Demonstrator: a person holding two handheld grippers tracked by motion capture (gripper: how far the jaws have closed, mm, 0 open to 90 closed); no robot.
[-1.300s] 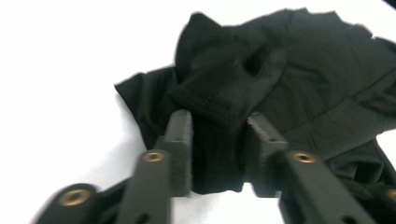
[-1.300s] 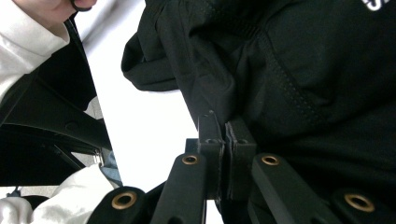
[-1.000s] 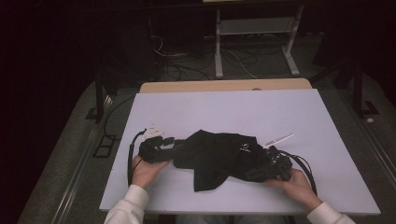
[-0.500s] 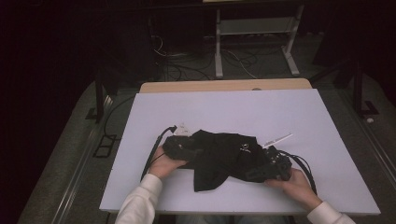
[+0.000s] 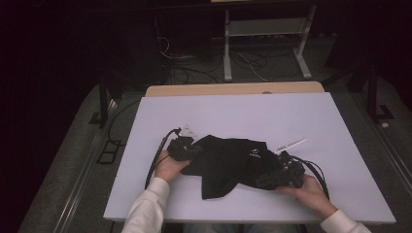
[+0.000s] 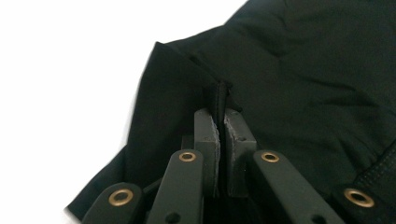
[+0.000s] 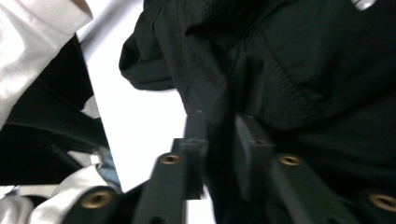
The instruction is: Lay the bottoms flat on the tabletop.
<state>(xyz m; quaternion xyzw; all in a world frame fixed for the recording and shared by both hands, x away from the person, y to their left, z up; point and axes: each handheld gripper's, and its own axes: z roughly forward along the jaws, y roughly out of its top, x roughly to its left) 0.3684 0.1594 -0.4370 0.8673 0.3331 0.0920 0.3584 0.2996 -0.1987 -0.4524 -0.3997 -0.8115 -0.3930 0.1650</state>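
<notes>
I am working a black cloth (image 5: 233, 162), a crumpled garment lying on the near middle of a white table (image 5: 243, 111). My left gripper (image 5: 187, 148) sits at the cloth's left edge. In the left gripper view its jaws have just been closing and now pinch a thin fold of the cloth (image 6: 223, 95) between the pads. My right gripper (image 5: 272, 178) is at the cloth's right end. In the right gripper view its jaws have just been opening; cloth (image 7: 299, 70) bunches between and over them, a gap shows between the jaws, and I judge the pads no longer press on it.

I judge this to be a re-grip step in spreading or folding the cloth: the left side is caught and the right side is being let go. The next move calls for the right gripper to find a clean edge and close on it, then for both to draw apart so the cloth flattens.

The table is bare beyond the cloth and to either side. The near edge is close to my hands, so pulling toward me leaves little room.
</notes>
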